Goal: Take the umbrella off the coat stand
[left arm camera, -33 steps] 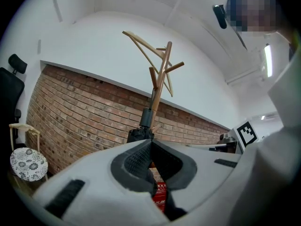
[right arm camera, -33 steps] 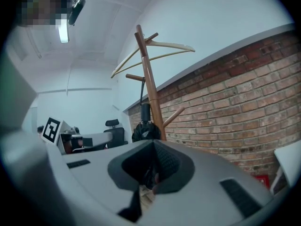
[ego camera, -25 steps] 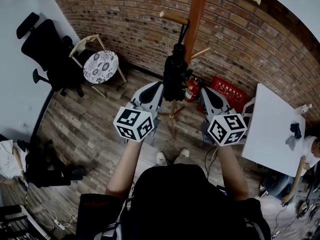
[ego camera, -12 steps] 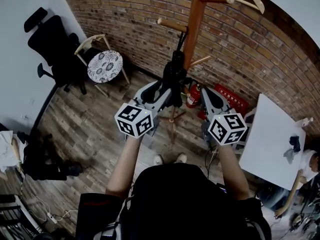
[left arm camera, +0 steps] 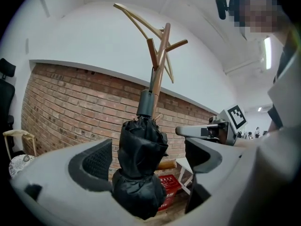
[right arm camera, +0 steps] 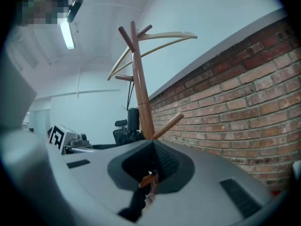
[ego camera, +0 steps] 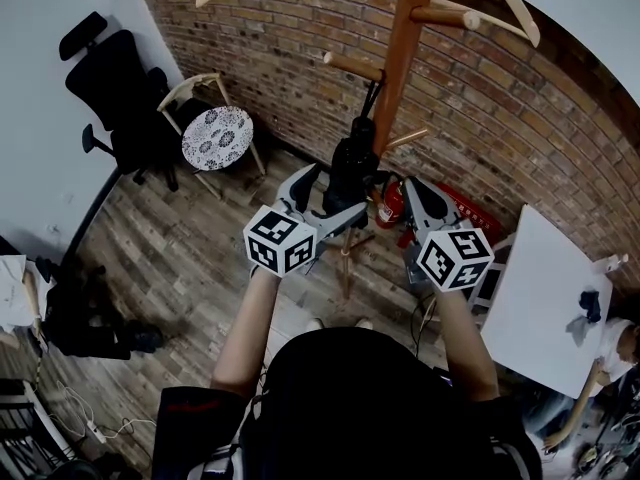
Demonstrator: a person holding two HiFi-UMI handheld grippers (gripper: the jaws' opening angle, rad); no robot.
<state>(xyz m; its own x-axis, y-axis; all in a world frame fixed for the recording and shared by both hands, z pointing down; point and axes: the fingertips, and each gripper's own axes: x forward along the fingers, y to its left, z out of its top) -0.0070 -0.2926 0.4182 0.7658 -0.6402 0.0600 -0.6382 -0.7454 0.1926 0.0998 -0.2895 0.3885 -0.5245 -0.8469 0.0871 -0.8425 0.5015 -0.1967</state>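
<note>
The left gripper [left arm camera: 146, 163] has its fingers [left arm camera: 91, 166] opening wide; the folded black umbrella [left arm camera: 140, 173] stands between them, clear of both; it hangs by its strap from a peg of the wooden coat stand [left arm camera: 157, 69], whose post rises just beyond the fingers; the right gripper [right arm camera: 153, 171], beside the left one, has its fingers pressed together on nothing, the umbrella off to their left.

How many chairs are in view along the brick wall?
2. A black office chair at far left; a wooden chair with a patterned seat between it and the coat stand. More may be hidden out of frame.
</note>
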